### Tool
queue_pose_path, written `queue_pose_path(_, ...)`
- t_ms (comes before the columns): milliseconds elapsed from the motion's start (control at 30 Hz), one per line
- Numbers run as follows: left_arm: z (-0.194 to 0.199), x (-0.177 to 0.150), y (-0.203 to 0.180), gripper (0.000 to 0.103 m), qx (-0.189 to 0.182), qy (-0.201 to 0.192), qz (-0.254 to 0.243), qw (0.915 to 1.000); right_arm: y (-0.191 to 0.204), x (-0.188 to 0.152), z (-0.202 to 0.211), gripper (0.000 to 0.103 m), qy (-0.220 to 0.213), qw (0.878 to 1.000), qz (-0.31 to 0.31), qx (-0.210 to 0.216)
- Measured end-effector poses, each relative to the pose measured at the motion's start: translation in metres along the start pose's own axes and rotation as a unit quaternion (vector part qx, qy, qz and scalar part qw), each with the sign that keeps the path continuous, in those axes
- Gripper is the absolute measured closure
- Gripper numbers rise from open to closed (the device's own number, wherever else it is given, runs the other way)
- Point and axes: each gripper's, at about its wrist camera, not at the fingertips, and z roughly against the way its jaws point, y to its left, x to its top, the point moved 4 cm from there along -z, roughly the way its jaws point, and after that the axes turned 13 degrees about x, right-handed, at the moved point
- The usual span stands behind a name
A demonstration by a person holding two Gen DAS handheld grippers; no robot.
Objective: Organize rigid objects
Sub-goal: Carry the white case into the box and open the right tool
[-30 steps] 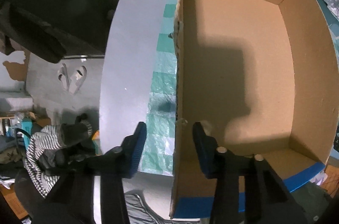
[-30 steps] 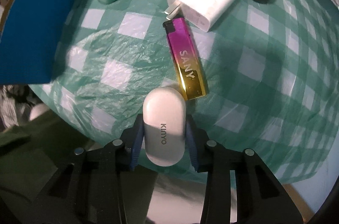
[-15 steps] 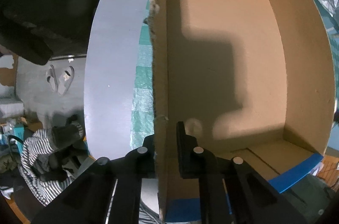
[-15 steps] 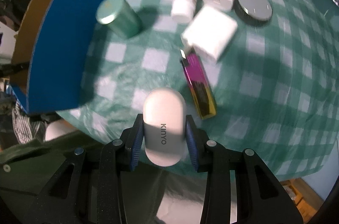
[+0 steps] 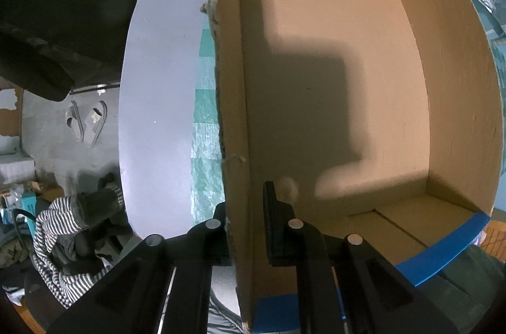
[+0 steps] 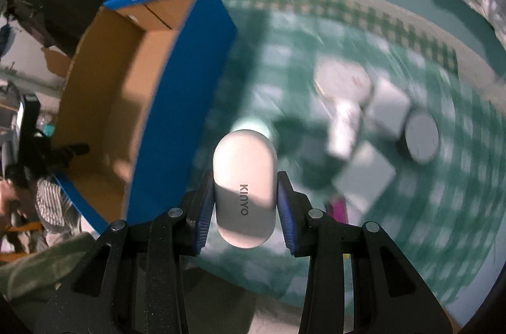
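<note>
The left wrist view is sharp but dim. A big dark shadow lies across the floor of the cardboard box (image 5: 363,87). The right wrist view is badly smeared: the checked cloth (image 6: 442,207) and the things on it are blurry. Only the white KINYO case (image 6: 244,187) looks sharp. Both views bend and go black at the corners.

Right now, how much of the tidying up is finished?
Nothing is packed yet: the cardboard box shows only a bare floor. In hand: the left gripper is clamped on the box's side wall, and the right gripper holds a white KINYO case in the air beside the box. Left on the checked tablecloth, blurred: a white bottle, a round grey disc, white blocks and something pink.
</note>
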Motion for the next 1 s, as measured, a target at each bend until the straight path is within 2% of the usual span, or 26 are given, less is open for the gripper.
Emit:
queue_pose_path(133,-0.002,0.0,0.0,0.092,-0.004,0.002,-0.003,1.0,0.017,0.034,0.006,0.066,-0.006,1.0,0.024,0.008)
queue_pose_path(433,-0.005,-0.004,0.001,0.093,-0.003,-0.001,-0.012,0.9999,0.06,0.099,-0.008,0.066,-0.003,0.996,0.086,0.002)
queue_pose_path(667,-0.007,-0.006,0.004,0.093,-0.005,-0.003,-0.009,0.9999,0.075,0.127,-0.03,0.066,0.015,0.995,0.103,0.007)
queue_pose_path(1000,-0.011,-0.007,0.007,0.093,-0.006,-0.001,-0.008,0.9999,0.08,0.139,-0.066,0.066,0.055,0.992,0.111,-0.007)
